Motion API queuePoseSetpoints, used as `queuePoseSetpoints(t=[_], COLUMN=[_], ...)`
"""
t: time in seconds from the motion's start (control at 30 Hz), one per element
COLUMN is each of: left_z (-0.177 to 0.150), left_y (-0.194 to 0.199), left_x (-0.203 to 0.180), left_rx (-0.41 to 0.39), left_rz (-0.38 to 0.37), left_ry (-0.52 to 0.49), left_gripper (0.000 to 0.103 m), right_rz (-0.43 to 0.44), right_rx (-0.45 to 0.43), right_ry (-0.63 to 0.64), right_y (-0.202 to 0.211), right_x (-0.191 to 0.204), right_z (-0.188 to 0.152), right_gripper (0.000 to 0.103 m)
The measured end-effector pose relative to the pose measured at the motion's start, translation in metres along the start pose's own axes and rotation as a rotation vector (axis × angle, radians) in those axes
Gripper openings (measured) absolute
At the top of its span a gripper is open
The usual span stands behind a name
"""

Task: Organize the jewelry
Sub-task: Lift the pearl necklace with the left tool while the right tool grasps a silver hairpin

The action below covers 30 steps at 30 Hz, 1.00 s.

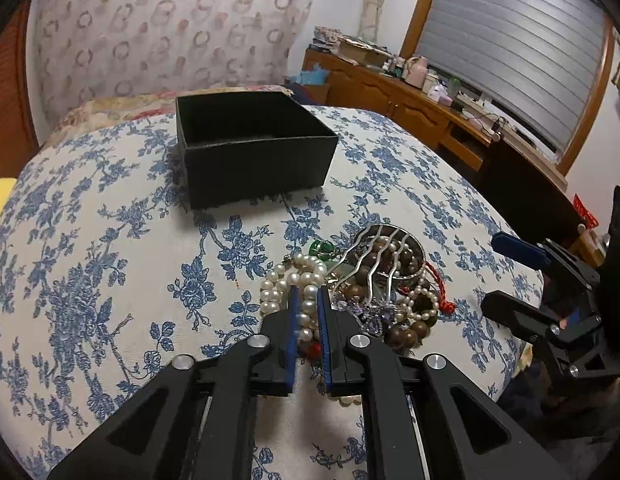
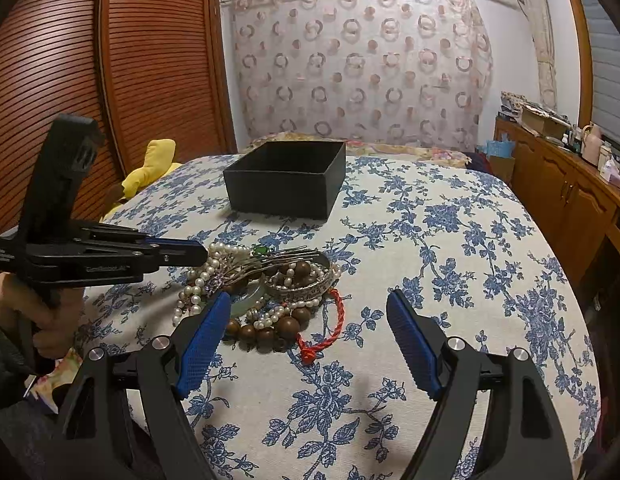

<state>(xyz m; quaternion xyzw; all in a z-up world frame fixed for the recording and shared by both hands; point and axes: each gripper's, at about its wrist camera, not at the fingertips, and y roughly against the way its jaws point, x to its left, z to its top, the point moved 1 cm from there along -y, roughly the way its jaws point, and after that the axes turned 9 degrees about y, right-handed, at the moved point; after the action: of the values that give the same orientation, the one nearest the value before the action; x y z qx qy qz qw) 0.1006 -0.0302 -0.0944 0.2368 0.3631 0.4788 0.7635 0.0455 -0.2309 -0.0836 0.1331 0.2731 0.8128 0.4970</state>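
Note:
A pile of jewelry [image 1: 374, 280] lies on the blue-flowered cloth: pearl strands [image 1: 305, 280], brown wooden beads [image 1: 406, 334], a silver hair comb [image 1: 374, 256], a silver bangle, a green stone, a red cord [image 2: 334, 320]. An open, empty black box [image 1: 249, 140] stands behind it, also in the right wrist view [image 2: 287, 178]. My left gripper [image 1: 307, 300] is shut on a pearl strand at the pile's near left side. It shows in the right wrist view [image 2: 189, 250]. My right gripper [image 2: 310, 312] is open, low just right of the pile, and empty; it shows in the left wrist view [image 1: 498, 272].
The cloth-covered table [image 2: 450, 240] drops off at its rounded edges. A wooden sideboard [image 2: 570, 200] with clutter stands to the right. A yellow cloth [image 2: 149, 168] lies at the far left. A patterned curtain hangs behind.

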Motion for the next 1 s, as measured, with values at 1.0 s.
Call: queuePoseSetpoints(t=[1.0], left_z=[0.044], left_y=[0.099], left_x=[-0.005], left_rx=[-0.273], left_rz=[0.018], left_ry=[-0.007], left_gripper=[0.006], right_rz=[0.276], right_rx=[0.137], right_ry=[-0.062], right_y=[-0.063], right_x=[0.026], right_z=[0.022], right_gripper=[0.048])
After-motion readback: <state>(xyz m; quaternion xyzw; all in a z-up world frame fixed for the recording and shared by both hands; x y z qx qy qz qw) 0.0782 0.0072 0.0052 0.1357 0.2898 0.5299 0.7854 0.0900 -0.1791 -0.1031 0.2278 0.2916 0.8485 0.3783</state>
